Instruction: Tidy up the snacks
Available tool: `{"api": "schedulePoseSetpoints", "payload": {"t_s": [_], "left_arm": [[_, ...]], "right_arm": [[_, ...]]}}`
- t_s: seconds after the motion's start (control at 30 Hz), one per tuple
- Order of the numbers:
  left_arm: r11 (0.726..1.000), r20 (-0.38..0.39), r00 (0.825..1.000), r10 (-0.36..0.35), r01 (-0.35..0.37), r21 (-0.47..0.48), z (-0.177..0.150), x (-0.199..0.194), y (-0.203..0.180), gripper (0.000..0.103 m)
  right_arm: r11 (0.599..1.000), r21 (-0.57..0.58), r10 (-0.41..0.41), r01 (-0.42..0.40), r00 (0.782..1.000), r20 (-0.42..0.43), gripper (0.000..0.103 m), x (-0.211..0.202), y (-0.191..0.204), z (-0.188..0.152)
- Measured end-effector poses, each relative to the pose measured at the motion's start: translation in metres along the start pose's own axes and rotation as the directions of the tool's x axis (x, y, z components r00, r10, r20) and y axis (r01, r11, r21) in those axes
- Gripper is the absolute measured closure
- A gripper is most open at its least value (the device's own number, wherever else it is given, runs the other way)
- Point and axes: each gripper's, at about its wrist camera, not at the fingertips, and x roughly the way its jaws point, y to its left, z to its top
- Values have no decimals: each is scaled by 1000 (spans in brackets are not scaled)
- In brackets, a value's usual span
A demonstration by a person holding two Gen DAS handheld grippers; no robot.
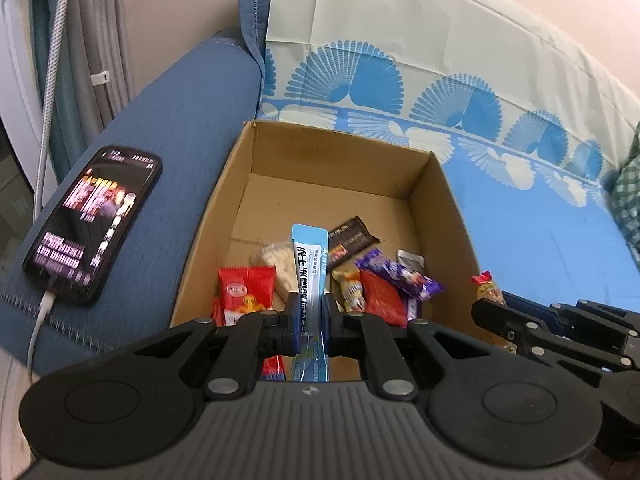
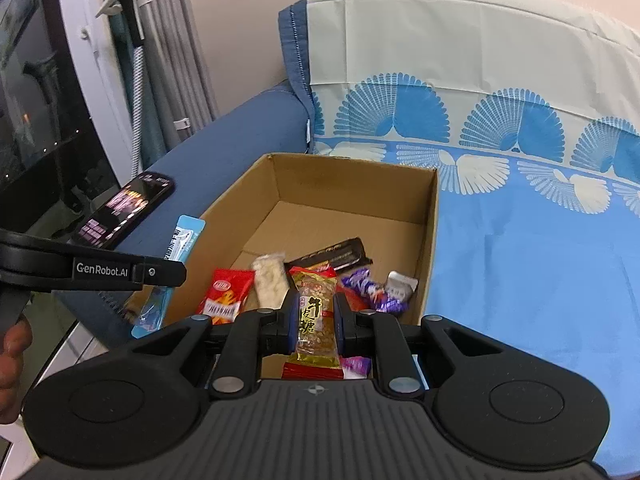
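Observation:
An open cardboard box (image 1: 424,176) (image 2: 430,216) stands on a blue sofa and holds several snacks: a red packet (image 1: 246,290) (image 2: 228,292), a pale cracker pack (image 2: 272,276), a dark bar (image 1: 352,236) (image 2: 336,256), purple candies (image 1: 400,274) (image 2: 372,288). My left gripper (image 1: 310,316) is shut on a light blue stick sachet (image 1: 306,272) above the box's near edge; the sachet also shows in the right wrist view (image 2: 176,256). My right gripper (image 2: 316,320) is shut on a brown peanut candy (image 2: 316,316) over the box; its tip shows in the left wrist view (image 1: 488,288).
A lit phone (image 1: 92,220) (image 2: 124,210) on a white cable lies on the sofa's left armrest. A light blue patterned cloth (image 2: 540,264) covers the seat right of the box. A green checked fabric (image 1: 628,204) lies at the far right.

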Motion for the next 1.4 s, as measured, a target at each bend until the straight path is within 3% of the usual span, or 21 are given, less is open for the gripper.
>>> {"api": "schedulePoseSetpoints", "payload": {"t_s": [0.5,0.57,0.6,0.63,0.67,0.73,0.8,0.87,1.03,1.2,1.4], "left_arm": [[997,-65,996,66,-63,46,32,90,6,90],[995,-52,995,85,-81,62,35,99,6,77],[993,-48,994,94,-91,72,37,102,7,37],[991,-51,992,112,-108,81,39,106,6,13],[988,-32,991,134,-131,83,41,105,7,2],[984,28,989,146,-148,98,41,96,7,0],[982,38,986,161,-163,91,39,88,7,0],[986,22,988,153,-154,67,35,78,9,0],[984,-40,983,178,-176,34,5,46,7,0],[984,-59,983,174,-172,43,-29,11,-1,0],[980,-32,982,188,-186,71,-62,-28,-10,0]], "right_arm": [[998,51,-23,26,998,-52,85,87,-29,15],[998,54,-21,24,998,-51,83,95,-31,18],[998,60,-20,22,999,-39,82,97,-32,20],[998,63,-26,28,999,-30,65,100,-34,23],[997,70,-40,41,999,-24,44,101,-37,27],[996,85,-26,25,1000,8,36,97,-41,34],[996,87,-23,21,999,26,31,88,-42,37],[995,97,-40,37,999,27,20,76,-39,33],[994,95,-58,60,998,-19,5,40,-25,9],[992,113,-56,63,996,-63,1,4,-6,-24],[987,88,-128,133,990,-63,1,-32,13,-55]]}}
